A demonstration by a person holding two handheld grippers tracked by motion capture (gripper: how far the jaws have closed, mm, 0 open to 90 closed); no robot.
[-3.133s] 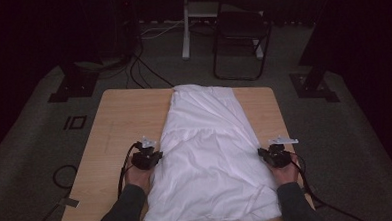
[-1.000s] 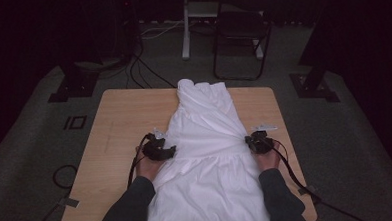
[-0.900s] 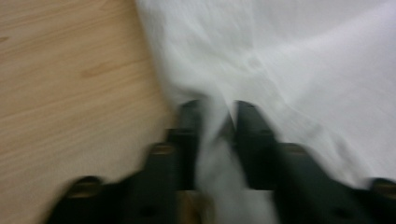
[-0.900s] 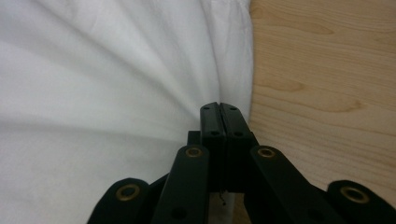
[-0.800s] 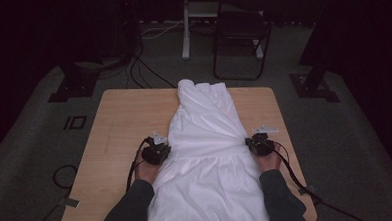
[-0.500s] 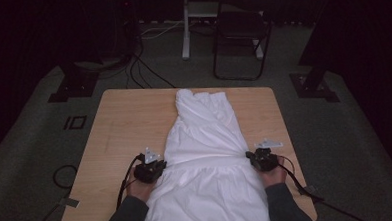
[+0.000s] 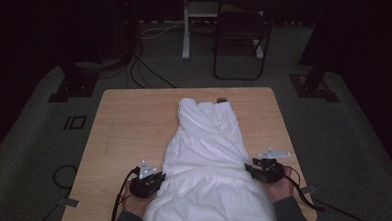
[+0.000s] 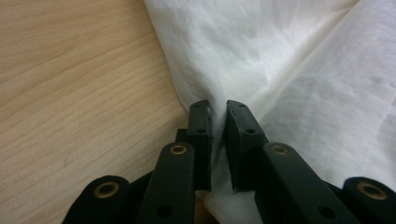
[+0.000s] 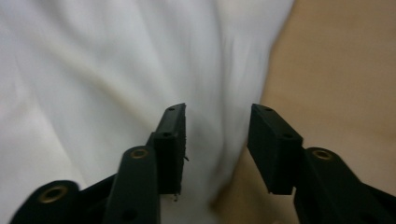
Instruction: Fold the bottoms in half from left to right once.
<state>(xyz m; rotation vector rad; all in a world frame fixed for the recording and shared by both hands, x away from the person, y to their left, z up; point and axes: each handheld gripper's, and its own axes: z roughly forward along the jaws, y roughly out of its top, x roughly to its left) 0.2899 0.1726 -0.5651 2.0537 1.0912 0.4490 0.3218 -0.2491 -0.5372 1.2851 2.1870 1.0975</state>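
**High view: cloth pulled toward the near edge**

High view shows us the white cloth (image 7: 209,165) lying down the middle of the table (image 7: 129,128), narrow toward the far edge and spreading wide over the near edge between our forearms.

We judge the cloth light, soft and limp. It creases wherever it is pulled, it will sag and slide over the wood rather than keep a shape, and it is not fragile. The side hems near the near edge look like the best places to take hold, one on each side, so that the fabric stays taut between the hands.

Our left gripper (image 7: 148,181) sits at the cloth's left hem, close to the near left corner. In the left gripper view its jaws have just eased a little, yet the pads (image 8: 201,126) are nearly together and pinch a fold of cloth (image 8: 289,70).

Our right gripper (image 7: 264,168) is at the right hem. Its jaws have just been opening and stand spread. In the right gripper view the cloth edge (image 9: 93,70) lies between and beneath them, unpressed, with bare wood to the right.
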